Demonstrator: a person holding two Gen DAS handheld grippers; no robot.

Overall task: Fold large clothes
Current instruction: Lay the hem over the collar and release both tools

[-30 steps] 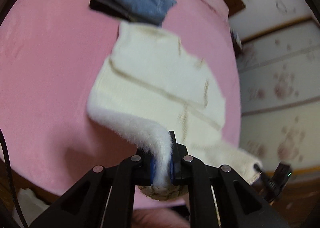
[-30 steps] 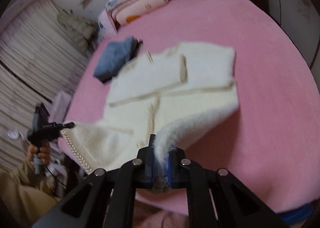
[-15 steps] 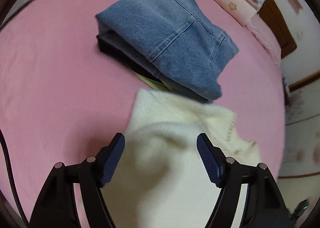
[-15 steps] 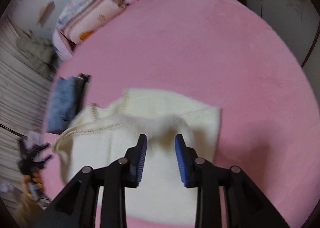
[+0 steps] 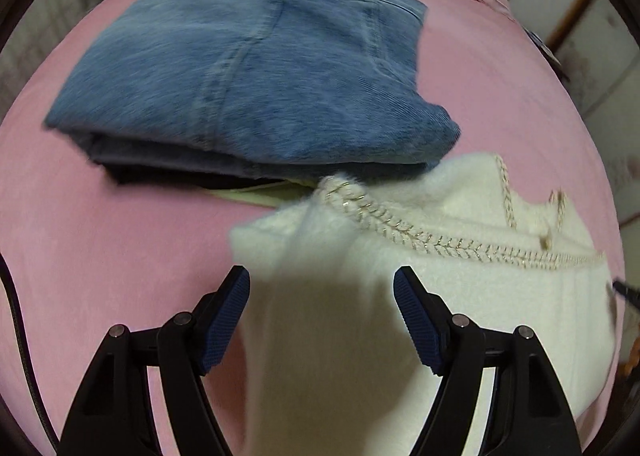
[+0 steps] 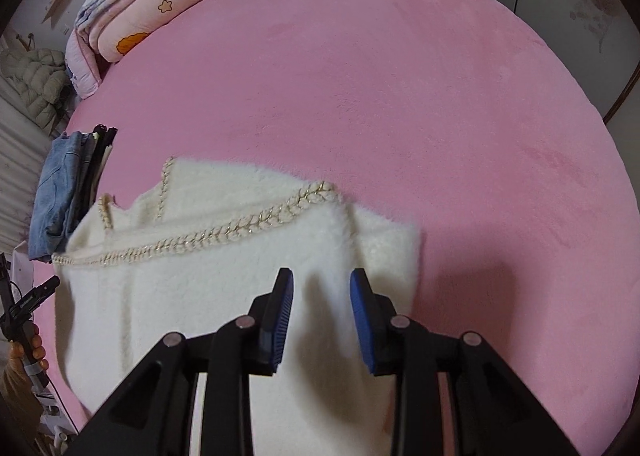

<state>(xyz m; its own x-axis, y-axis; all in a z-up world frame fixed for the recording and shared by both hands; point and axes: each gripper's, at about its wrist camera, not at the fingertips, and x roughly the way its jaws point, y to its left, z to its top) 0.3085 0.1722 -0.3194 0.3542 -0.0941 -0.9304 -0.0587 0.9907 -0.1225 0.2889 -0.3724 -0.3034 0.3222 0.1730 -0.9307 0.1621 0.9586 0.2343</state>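
Observation:
A fluffy white sweater [image 5: 460, 288] with gold braided trim lies folded on the pink bed [image 5: 100, 236]. It also shows in the right wrist view [image 6: 192, 276]. My left gripper [image 5: 322, 316] is open and empty, its jaws wide apart just above the sweater's left folded edge. My right gripper [image 6: 322, 312] is open and empty, hovering over the sweater's right folded edge. The sweater's near part is hidden under both grippers.
A folded stack of blue jeans [image 5: 248, 67] over dark clothes lies just beyond the sweater, also in the right wrist view [image 6: 60, 191]. Folded pink quilts [image 6: 140, 11] sit at the head of the bed [image 6: 440, 115]. A wall stands at the right.
Both grippers were shut on the sweater's hem and carried it forward over the body. They have opened and let go; the sweater now lies folded, and the left gripper moved closer to the jeans.

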